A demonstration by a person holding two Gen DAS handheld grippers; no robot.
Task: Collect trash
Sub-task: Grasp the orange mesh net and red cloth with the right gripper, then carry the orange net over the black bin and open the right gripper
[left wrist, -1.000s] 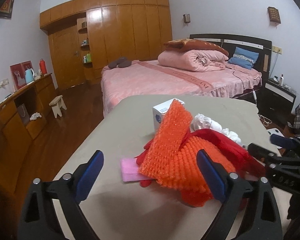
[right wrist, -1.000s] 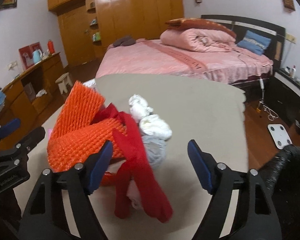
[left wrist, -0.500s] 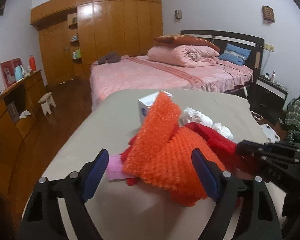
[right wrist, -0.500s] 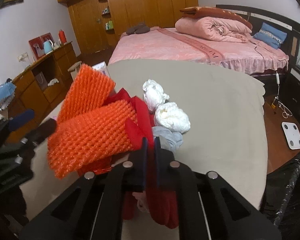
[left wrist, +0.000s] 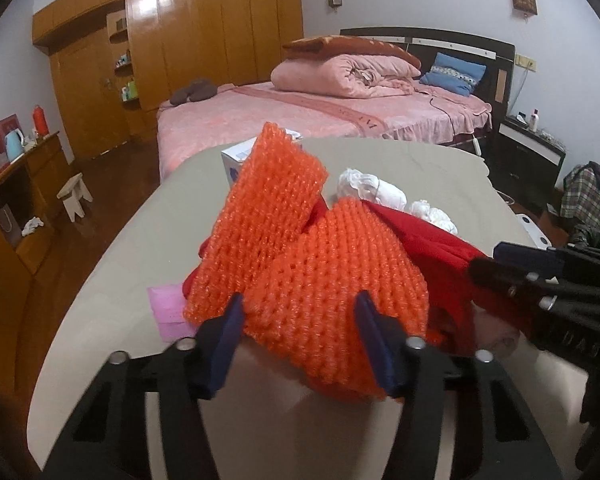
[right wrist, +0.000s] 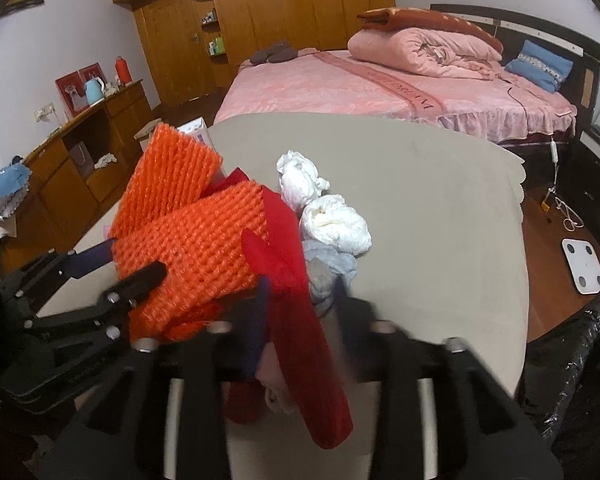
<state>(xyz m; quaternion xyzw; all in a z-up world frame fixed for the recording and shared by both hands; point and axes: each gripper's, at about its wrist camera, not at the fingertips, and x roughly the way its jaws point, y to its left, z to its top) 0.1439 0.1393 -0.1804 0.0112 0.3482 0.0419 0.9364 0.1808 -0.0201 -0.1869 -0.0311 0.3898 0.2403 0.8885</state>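
A pile of trash lies on the beige table [left wrist: 428, 164]: orange foam netting [left wrist: 300, 256], a red bag [left wrist: 432, 240], white crumpled tissues [right wrist: 332, 224], a grey wad [right wrist: 332, 264], a pink paper [left wrist: 168, 312] and a white box [left wrist: 236, 156]. My left gripper [left wrist: 300, 324] has its jaws partly closed around the near end of the orange netting [right wrist: 196, 240]. My right gripper [right wrist: 300, 300] is blurred, its jaws a little apart around the red bag [right wrist: 300, 320]. It also shows in the left wrist view [left wrist: 512, 268], at the bag's right side.
A pink bed [left wrist: 320, 116] stands beyond the table, wooden wardrobes [left wrist: 204, 36] behind it. A wooden sideboard [right wrist: 92, 140] runs along the left wall. A black trash bag [right wrist: 572, 360] sits at the table's right, near a white scale [right wrist: 584, 264] on the floor.
My left gripper has moved forward and its jaws have narrowed around the orange netting. My right gripper, shut half a second ago, now shows its jaws slightly apart on the red bag.
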